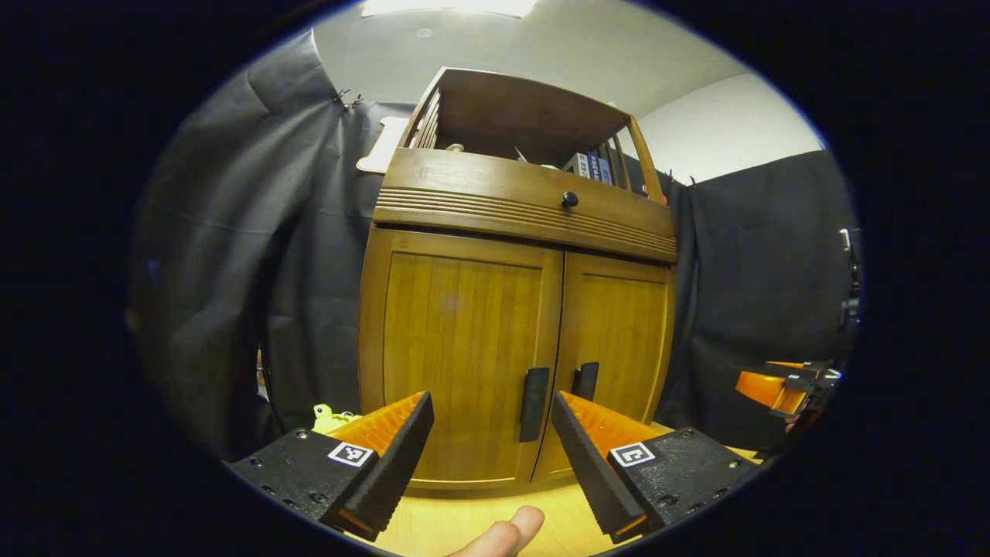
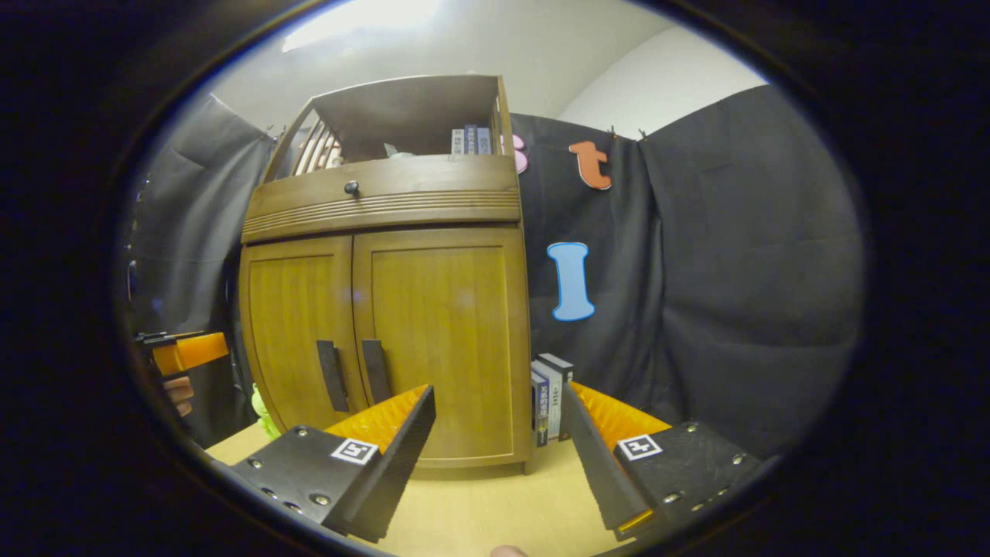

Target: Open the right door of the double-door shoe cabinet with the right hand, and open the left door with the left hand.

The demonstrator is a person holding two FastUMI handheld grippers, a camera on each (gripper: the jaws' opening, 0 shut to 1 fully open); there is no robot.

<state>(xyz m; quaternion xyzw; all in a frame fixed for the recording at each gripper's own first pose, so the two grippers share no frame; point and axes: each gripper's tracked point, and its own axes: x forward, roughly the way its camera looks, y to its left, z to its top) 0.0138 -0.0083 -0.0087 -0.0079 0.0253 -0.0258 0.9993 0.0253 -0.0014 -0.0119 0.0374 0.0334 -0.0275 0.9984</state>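
Observation:
A brown wooden shoe cabinet stands on a light wooden table, both doors shut. The left door carries a dark vertical handle; the right door has its own handle. My left gripper is open a short way in front of the left handle, nothing between its fingers. My right gripper is open facing the right door's lower part, right of its handle. The right gripper also appears at the far right of the left gripper view.
A drawer with a round knob sits above the doors, with an open shelf holding books on top. Books stand beside the cabinet's right side. A green toy lies at its left. A fingertip shows at the bottom.

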